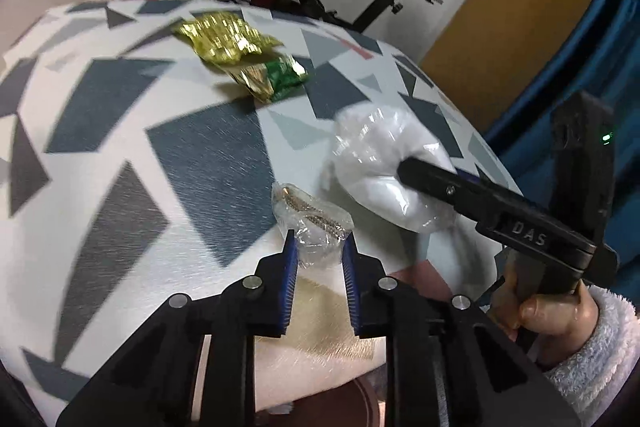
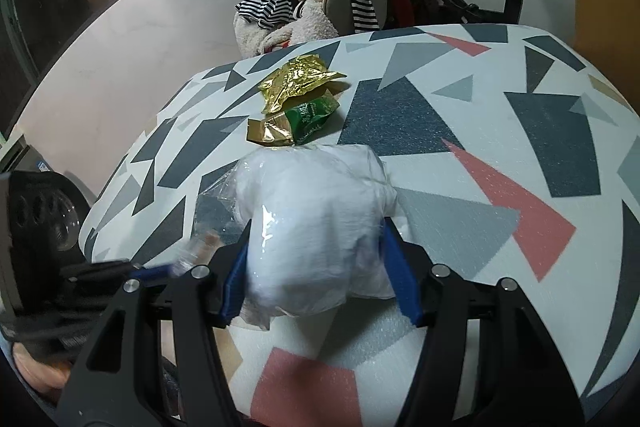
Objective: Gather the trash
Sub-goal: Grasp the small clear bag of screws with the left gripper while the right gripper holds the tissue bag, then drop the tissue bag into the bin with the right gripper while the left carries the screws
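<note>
Left gripper (image 1: 318, 247) clenched on small clear wrapper (image 1: 310, 223), long axis running straight ahead from blue pads. Right gripper (image 2: 316, 267) grasping white plastic bundle (image 2: 316, 223), bulk ahead of jaws. Gold-green wrapper (image 2: 298, 99) beyond on patterned table (image 2: 520, 187), lengthwise away.

Crumpled gold wrapper (image 2: 298, 83) beside green packet (image 2: 316, 115)

Even indoor light, motion blur, fisheye-bent dark corners

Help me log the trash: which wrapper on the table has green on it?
The crumpled green-and-gold wrapper, lying just nearer the grippers than the all-gold wrapper; it alone shows green print.
</note>
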